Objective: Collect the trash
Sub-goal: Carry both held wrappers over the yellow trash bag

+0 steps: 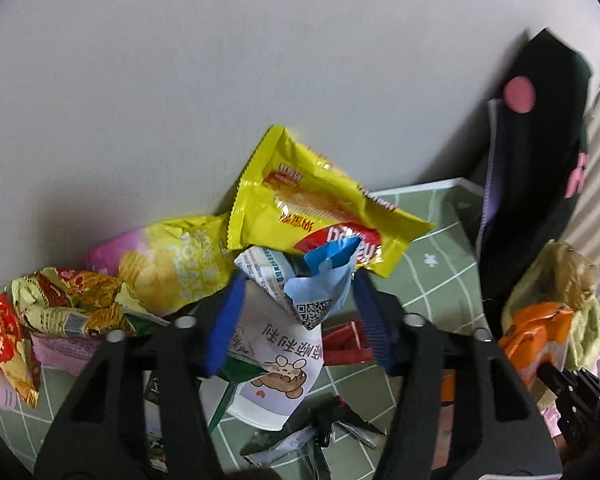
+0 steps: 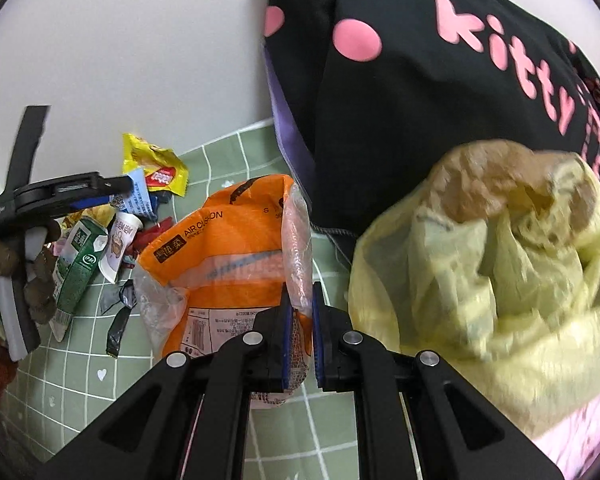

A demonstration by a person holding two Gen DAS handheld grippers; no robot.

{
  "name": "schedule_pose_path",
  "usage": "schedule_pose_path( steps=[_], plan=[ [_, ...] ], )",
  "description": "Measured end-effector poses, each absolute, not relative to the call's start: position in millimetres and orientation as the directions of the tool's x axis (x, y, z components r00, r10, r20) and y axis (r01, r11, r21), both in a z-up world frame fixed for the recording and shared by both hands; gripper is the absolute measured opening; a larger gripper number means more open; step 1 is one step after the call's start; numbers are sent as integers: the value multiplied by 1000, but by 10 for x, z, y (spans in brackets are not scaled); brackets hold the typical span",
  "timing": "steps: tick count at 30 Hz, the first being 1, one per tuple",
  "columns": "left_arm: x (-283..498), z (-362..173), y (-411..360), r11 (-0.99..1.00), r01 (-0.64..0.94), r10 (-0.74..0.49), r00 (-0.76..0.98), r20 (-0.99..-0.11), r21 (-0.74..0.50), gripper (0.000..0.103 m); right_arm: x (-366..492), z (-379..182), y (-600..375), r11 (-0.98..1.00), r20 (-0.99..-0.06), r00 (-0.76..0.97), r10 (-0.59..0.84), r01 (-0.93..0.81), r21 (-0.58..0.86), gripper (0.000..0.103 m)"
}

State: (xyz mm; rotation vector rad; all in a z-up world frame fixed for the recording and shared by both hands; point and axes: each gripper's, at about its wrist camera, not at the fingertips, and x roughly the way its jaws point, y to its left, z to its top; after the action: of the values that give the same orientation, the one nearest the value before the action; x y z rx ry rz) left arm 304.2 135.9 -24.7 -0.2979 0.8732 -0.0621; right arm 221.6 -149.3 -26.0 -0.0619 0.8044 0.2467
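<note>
The left gripper [image 1: 296,300] hangs over a heap of snack wrappers at the back of the green checked surface [image 1: 432,240], its blue-padded jaws spread wide on either side of a crumpled pale blue wrapper [image 1: 320,288] that shows a QR code; whether the pads actually touch it I cannot tell. Just beyond that wrapper a yellow snack bag [image 1: 312,200] leans up against the white wall [image 1: 220,60], with a pink and yellow chip bag [image 1: 160,264] and a red and gold wrapper [image 1: 60,300] trailing off to the left. Under the jaws lies a white paper cup [image 1: 276,368] printed with a cartoon animal. Over on the right, the right gripper [image 2: 300,336] has its jaws clenched on the clear plastic edge of an orange air-cushion package [image 2: 228,264], which stands upright off the surface. Right beside it sits a pale yellow plastic bag [image 2: 500,272], puffed and crumpled, blurred at its edges. Behind both stands a black bag with pink dots and lettering [image 2: 420,92], against the wall. A green carton [image 2: 80,264] lies in the litter near the left gripper.
</note>
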Motion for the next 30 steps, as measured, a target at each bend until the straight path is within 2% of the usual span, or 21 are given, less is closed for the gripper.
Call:
schedule_pose_path(
  steps=[2,5,8,12,18,25,30],
  plan=[
    [3021,-240,1356,946,-94,-185,626,-757,-309,29,2274,-272,-1495,961,-729,646,226,-268,61,9],
    [2939,-186,1334,942,-87,-203,622,-756,-324,22,2305,-242,-1518,956,-712,658,246,-288,63,9],
    [2828,-85,1296,949,-66,-198,635,-747,-307,20,2334,-212,-1537,952,-706,657,264,-294,82,9],
    [2667,78,1319,954,-39,-196,669,-717,-297,19,2323,-154,-1516,948,-706,663,249,-315,40,9],
    [2548,496,1393,942,27,-248,730,-637,-336,18,2299,72,-1565,959,-678,703,215,-282,13,9],
    [2589,731,1281,925,122,-323,750,-578,-359,18,2208,393,-1694,980,-630,767,120,-194,-50,9],
    [2590,850,1178,907,196,-384,747,-542,-373,18,2144,587,-1880,990,-597,797,94,-137,-27,9]
  ],
)
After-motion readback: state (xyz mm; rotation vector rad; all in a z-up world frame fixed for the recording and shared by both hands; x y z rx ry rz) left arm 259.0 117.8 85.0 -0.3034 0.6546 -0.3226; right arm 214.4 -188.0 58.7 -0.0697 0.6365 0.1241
